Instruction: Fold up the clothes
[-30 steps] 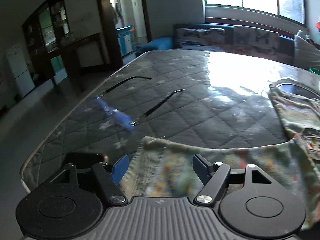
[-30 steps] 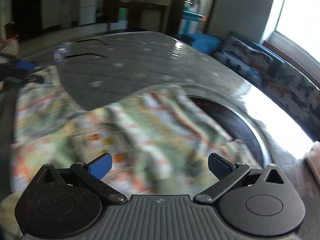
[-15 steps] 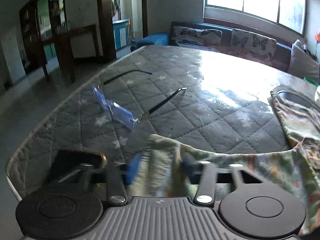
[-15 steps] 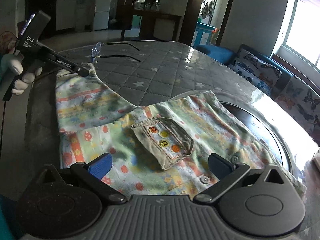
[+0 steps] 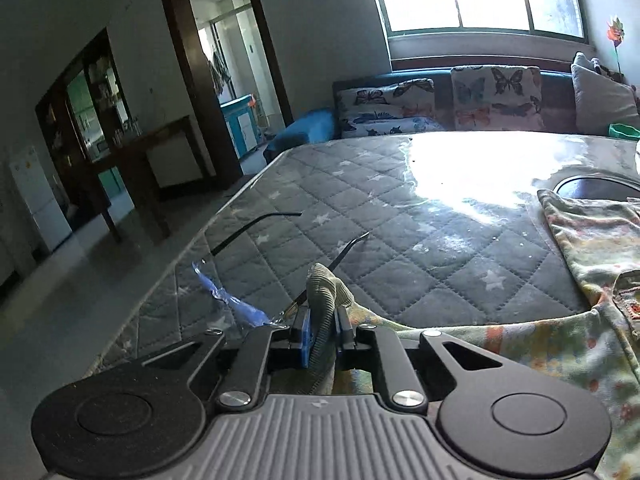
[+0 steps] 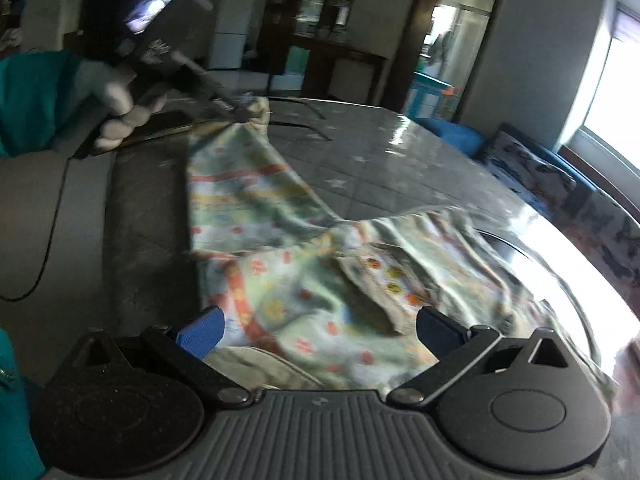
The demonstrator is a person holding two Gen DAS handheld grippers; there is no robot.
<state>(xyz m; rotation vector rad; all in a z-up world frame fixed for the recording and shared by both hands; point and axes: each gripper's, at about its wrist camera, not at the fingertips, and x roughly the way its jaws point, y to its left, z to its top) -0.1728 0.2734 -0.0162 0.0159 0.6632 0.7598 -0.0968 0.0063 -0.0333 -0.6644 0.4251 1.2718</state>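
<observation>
A small patterned child's garment [image 6: 304, 276] with a tan chest pocket [image 6: 380, 280] lies spread on a grey quilted table [image 5: 400, 240]. My left gripper [image 5: 322, 330] is shut on the ribbed cuff [image 5: 324, 292] of one sleeve and holds it lifted off the table; it shows in the right wrist view [image 6: 240, 110] pulling the sleeve up and away. My right gripper [image 6: 318, 330] is open, hovering just above the garment's near edge, with nothing between its fingers. The garment also shows in the left wrist view [image 5: 560, 352].
A pair of glasses [image 5: 256, 264] with blue lenses lies near the table's left edge. A dark round inset [image 5: 592, 190] sits in the table under the garment's far side. A sofa with butterfly cushions [image 5: 440, 108] stands beyond the table.
My left gripper closed on the sleeve cuff and lifted it. My right gripper stayed open and shifted over the garment's near edge.
</observation>
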